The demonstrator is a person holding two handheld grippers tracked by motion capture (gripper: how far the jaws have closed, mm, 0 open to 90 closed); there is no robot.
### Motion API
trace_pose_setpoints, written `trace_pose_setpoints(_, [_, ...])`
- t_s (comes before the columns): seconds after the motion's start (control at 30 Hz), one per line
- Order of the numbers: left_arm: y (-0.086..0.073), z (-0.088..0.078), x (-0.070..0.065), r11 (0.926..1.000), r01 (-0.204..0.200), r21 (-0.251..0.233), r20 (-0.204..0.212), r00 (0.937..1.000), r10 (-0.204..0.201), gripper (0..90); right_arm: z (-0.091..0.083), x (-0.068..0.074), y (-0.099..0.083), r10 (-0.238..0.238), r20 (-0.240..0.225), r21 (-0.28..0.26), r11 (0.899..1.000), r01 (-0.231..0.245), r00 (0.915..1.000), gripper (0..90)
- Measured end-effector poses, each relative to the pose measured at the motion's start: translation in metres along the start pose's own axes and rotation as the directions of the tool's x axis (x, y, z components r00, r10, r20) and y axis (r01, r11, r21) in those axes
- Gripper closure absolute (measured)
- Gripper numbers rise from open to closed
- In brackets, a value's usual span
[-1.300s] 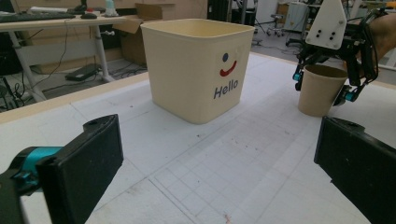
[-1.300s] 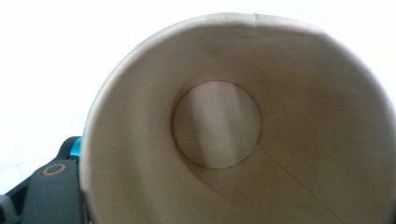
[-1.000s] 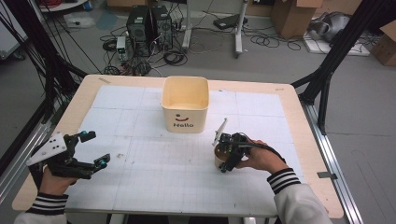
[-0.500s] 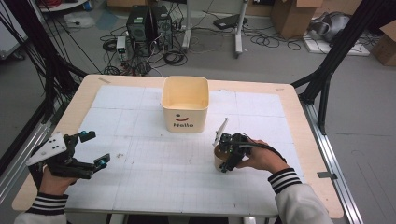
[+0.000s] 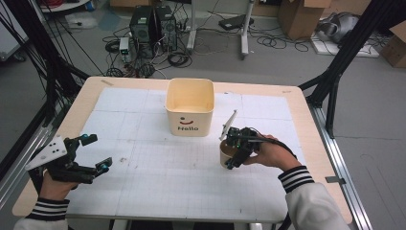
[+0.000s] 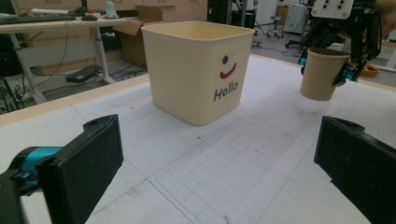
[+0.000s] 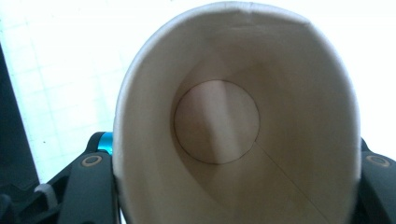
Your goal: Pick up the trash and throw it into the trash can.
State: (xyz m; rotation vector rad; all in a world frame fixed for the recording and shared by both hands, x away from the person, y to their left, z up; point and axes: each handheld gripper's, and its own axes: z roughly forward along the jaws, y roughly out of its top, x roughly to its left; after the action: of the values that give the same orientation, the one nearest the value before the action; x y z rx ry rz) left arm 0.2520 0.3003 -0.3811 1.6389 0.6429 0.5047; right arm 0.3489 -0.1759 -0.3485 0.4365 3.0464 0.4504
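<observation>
Overhead, the high view shows a wooden table point(image 5: 297, 103) covered by a white gridded mat point(image 5: 158, 177). A cream square tub marked "Hello" point(image 5: 189, 111) stands on the mat toward the far edge, roughly midway between the side edges. The left gripper point(image 5: 88, 153) sits near the near-left corner, jaws apart with nothing between them, held by the left hand point(image 5: 50, 184). The right gripper point(image 5: 234, 149) is right of centre, clamped on a brown paper cup point(image 5: 226, 154); the right hand point(image 5: 265, 153) holds it. Bare mat lies between the two grippers and along the near edge. The cup is near the tub's near-right corner but apart from it.

Next, the left gripper view: both black jaws stand wide apart over bare mat. The tub point(image 6: 198, 70) rises ahead, and the cup point(image 6: 322, 74) sits to its right, gripped by the right gripper point(image 6: 327, 65), with its base looking slightly clear of the mat.

Finally, the right gripper view looks straight into the cup point(image 7: 299, 154), open mouth toward the camera, round base visible. Black jaws press its wall at both sides, and the rim is squeezed to an oval.
</observation>
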Motion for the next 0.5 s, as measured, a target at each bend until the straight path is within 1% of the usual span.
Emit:
trace_pose_setpoints(0.07, [0.000,0.000,0.000,1.0000,0.000,0.000,0.000,1.0000,0.000,1.8,-0.004,-0.001,0.002,-0.001,0.009,0.004,1.000,0.001,1.0000,33.6])
trace_pose_setpoints(0.13, [0.000,0.000,0.000,1.0000,0.000,-0.001,-0.002,1.0000,0.000,1.7,-0.010,-0.001,0.004,0.006,0.007,-0.005,1.000,-0.006,1.0000,33.7])
trace_pose_setpoints(0.2, [0.001,0.000,0.000,1.0000,-0.001,-0.002,-0.002,1.0000,0.001,1.8,-0.013,-0.002,0.006,0.001,0.013,-0.012,1.000,-0.001,0.9999,33.7])
trace_pose_setpoints(0.33, [0.001,-0.001,0.000,1.0000,-0.004,-0.001,-0.002,1.0000,0.004,1.8,-0.019,-0.002,0.009,-0.005,0.015,-0.004,1.000,0.005,0.9999,33.7])
trace_pose_setpoints(0.5, [0.002,-0.001,0.000,1.0000,-0.003,-0.003,-0.001,1.0000,0.003,1.8,-0.030,-0.004,0.015,-0.018,0.004,-0.009,1.000,0.018,0.9998,33.9])
